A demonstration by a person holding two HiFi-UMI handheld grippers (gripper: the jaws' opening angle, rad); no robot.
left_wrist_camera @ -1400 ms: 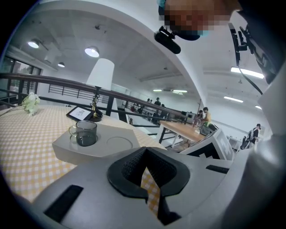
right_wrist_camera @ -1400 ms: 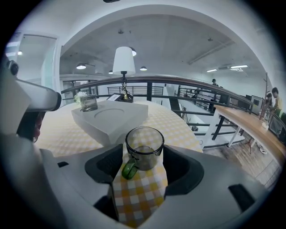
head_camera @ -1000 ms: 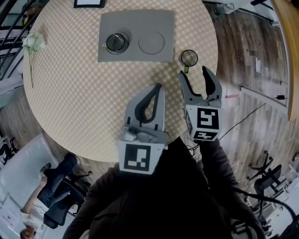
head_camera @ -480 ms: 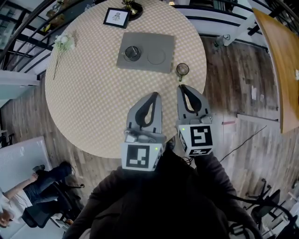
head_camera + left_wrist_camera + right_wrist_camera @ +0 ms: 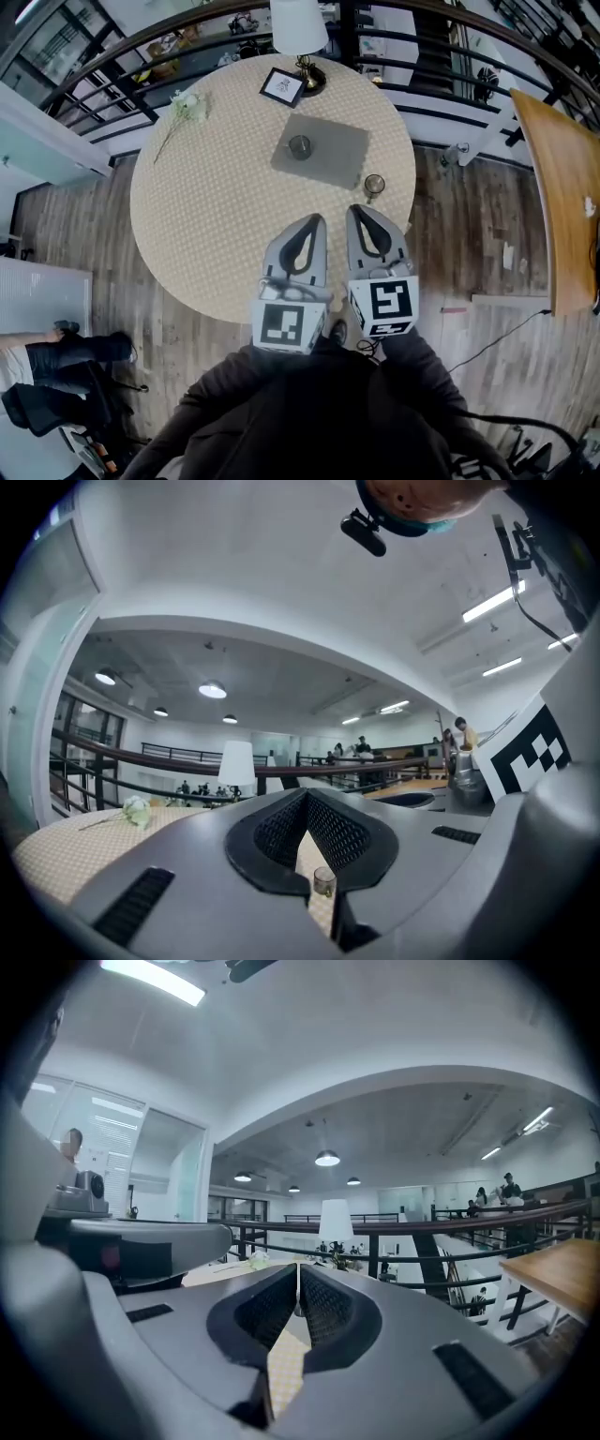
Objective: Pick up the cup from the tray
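Head view, left gripper [image 5: 315, 221] and right gripper [image 5: 355, 212] side by side, both jaws pressed together on nothing, round yellow-checked table [image 5: 206, 216], small clear glass cup [image 5: 374, 184] just beside flat grey rectangular tray [image 5: 333, 159], second clear glass cup [image 5: 299, 145] standing on the tray.

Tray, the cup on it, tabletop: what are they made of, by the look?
Tray: matte grey, flat, no shine; plastic or felt, cannot tell.
Cup: probably clear glass; the grey tray shows through it and the rim reads dark.
Tabletop: beige fine check, likely woven cloth or mat; too small to confirm.
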